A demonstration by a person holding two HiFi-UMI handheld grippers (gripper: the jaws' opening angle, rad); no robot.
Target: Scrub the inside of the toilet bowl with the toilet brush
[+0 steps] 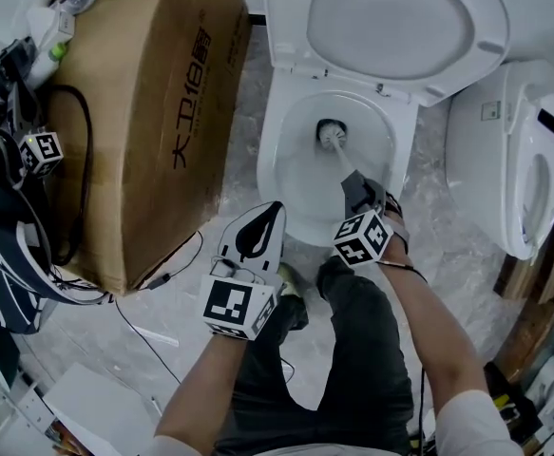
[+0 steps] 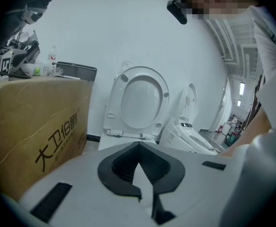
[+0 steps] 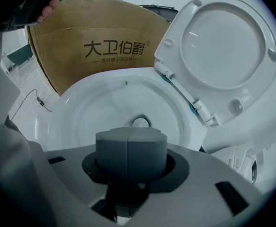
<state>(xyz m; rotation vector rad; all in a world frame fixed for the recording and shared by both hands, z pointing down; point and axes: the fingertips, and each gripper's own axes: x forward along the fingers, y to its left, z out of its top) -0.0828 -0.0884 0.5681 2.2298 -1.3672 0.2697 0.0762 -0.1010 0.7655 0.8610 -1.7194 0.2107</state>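
The right gripper [image 1: 357, 190] reaches forward and down over the front rim of the white ceramic toilet bowl [image 1: 277, 160]. The right forearm [image 1: 429, 321] is stretched out behind it, and the marker cube faces up. Its jaws are pressed together on the handle of the white toilet brush with a round bristle head [image 1: 332, 136]. The handle goes slanting from the jaws down into the bowl, and the bristle head lies at the bottom, at the drain opening. In the right gripper view only the head shows, just above the closed grey jaws.

The left gripper [image 1: 269, 217] is held in front of the bowl and left of the right one, apart from the bowl, pointing forward. Its jaws meet at the tips and there is nothing between them.

The white oval toilet lid [image 1: 391, 17] stands raised behind the bowl. A large brown cardboard box [image 1: 143, 112] stands just left of the toilet, and a second white toilet [image 1: 524, 169] is at the right.
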